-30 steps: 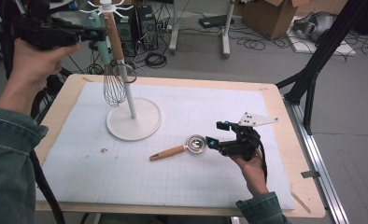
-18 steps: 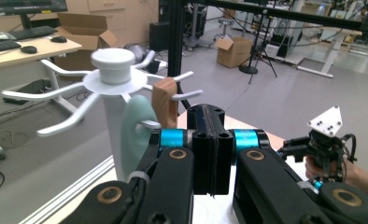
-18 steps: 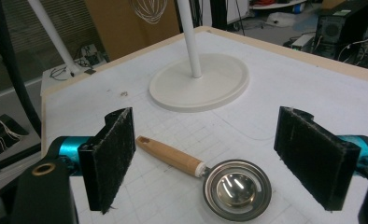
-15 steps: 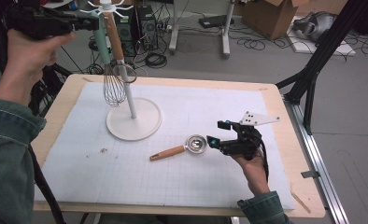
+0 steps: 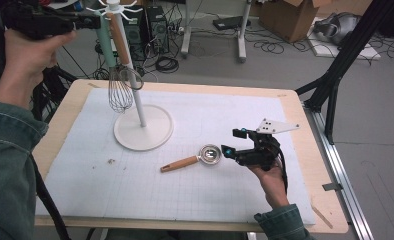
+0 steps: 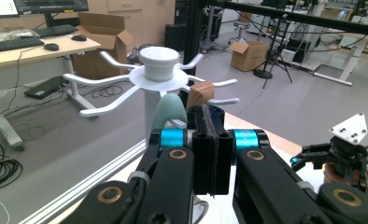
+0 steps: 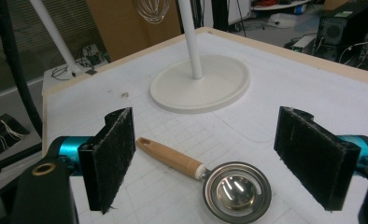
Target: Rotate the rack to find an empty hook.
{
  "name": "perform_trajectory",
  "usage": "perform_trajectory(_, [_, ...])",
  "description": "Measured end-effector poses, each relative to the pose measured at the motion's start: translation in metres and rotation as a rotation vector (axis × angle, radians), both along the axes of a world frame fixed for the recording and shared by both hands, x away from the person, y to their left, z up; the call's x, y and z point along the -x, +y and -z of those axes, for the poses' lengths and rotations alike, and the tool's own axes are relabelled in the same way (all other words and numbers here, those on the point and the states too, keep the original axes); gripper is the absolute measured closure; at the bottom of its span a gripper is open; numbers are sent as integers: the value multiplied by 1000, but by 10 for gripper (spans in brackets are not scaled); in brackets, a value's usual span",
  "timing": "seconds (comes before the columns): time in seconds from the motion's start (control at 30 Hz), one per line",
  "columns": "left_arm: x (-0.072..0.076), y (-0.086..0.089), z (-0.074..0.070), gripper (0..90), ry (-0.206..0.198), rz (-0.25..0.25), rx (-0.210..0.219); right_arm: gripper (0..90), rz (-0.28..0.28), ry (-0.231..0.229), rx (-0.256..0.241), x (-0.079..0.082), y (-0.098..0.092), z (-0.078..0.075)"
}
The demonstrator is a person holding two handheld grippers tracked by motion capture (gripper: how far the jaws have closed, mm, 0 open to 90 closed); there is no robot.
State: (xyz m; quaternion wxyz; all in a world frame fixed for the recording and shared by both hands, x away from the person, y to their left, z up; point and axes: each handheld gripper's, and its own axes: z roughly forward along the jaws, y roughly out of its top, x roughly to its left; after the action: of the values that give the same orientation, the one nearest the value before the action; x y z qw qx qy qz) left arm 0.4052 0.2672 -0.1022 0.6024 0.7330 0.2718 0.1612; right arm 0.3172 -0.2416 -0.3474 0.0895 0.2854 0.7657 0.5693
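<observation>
Steel and wood: a measuring scoop (image 5: 195,159) with a shiny bowl and a wooden handle lies flat on the white mat (image 5: 225,125), lower centre of the high view.
Scoop against right gripper (image 5: 229,144): the bowl sits just left of the fingertips; touching or not cannot be told from above.
Right jaws: spread wide.
Right gripper view: the scoop (image 7: 205,176) lies low in the frame between the two black pads (image 7: 112,156), bowl nearer the right one, handle pointing up-left; a gap shows on each side.
Left gripper (image 5: 87,21): upper left of the high view, raised beside the top of the white rack (image 5: 144,131).
Left jaws: pressed together, nothing between them.
Left gripper view: the rack's hook arms (image 6: 159,74) and the green and wooden handle tips, seen close.
High view adds: a whisk (image 5: 119,90) hangs from the rack.
</observation>
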Motion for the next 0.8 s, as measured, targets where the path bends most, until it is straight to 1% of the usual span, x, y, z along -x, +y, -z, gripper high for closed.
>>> perform_trajectory(0.47, [-9,9,0,896,1,-40,9,198,0,0,-5,0,-2,-2])
perform_trajectory(0.53, [-9,10,0,896,2,-43,3,198,0,2,-4,-1,-2,-2])
perform_trajectory(0.67, [-7,13,0,895,1,-38,-4,198,2,-1,-2,-1,-2,-1])
perform_trajectory(0.8, [0,15,0,885,-5,-20,-18,198,5,3,5,-1,-2,0])
